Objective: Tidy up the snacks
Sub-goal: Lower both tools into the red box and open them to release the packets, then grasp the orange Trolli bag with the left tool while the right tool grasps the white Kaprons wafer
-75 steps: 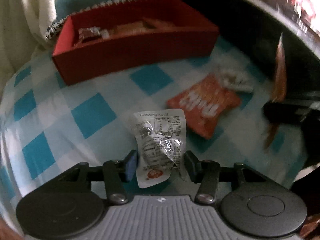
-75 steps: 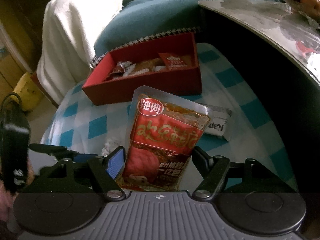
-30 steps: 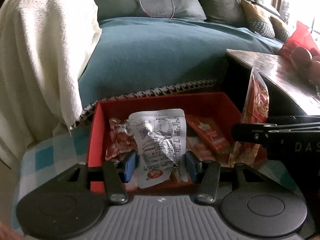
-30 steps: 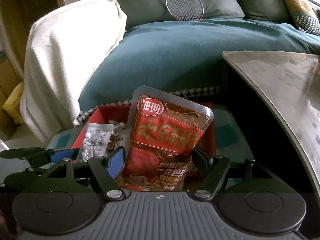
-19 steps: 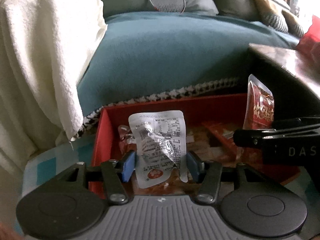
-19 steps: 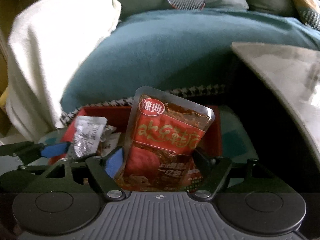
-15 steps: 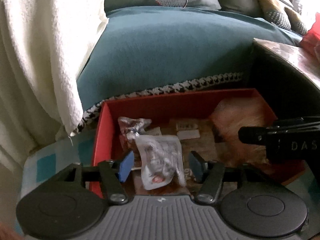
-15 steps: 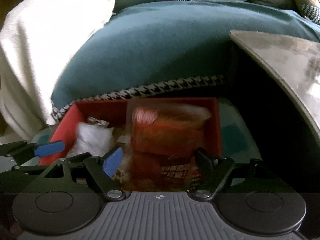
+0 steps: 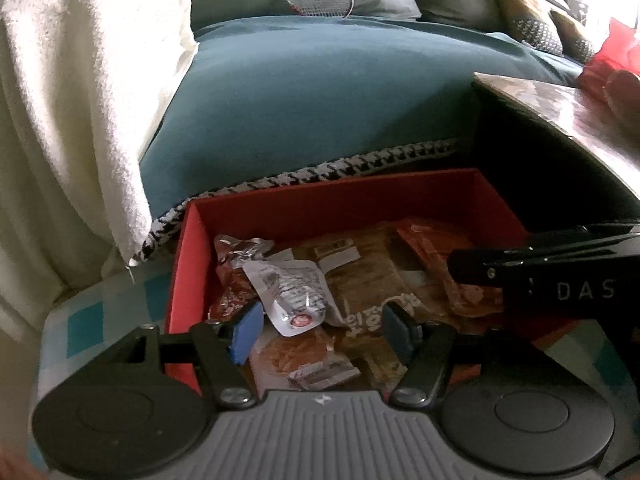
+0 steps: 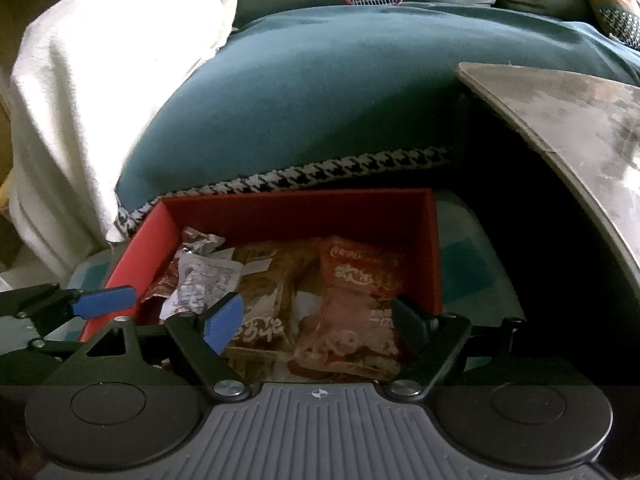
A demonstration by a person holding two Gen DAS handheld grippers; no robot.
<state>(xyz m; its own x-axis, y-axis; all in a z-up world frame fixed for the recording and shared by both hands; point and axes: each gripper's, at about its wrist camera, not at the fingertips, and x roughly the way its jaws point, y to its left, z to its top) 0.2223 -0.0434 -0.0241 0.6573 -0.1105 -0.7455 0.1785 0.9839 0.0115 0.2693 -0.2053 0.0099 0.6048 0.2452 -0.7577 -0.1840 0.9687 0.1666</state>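
Materials and finishes, snack box and surroundings

Matt red card box [image 9: 320,204]; crinkled glossy clear-and-silver film packet [image 9: 294,296]; shiny red plastic snack pouch [image 10: 356,304]; matt teal cloth sofa cover [image 9: 320,92] with woven houndstooth trim; rough cream towelling blanket [image 9: 80,80]; smooth, worn, reflective tabletop [image 10: 580,112]; matt black plastic gripper fingers [image 9: 404,330] with blue pads.

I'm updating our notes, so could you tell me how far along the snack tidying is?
Done: the silver packet and the red spicy pouch lie loose in the red box among other snacks. In hand: nothing; the left gripper and right gripper have just opened. Left: no loose snack shows outside the box, though little tablecloth is visible.
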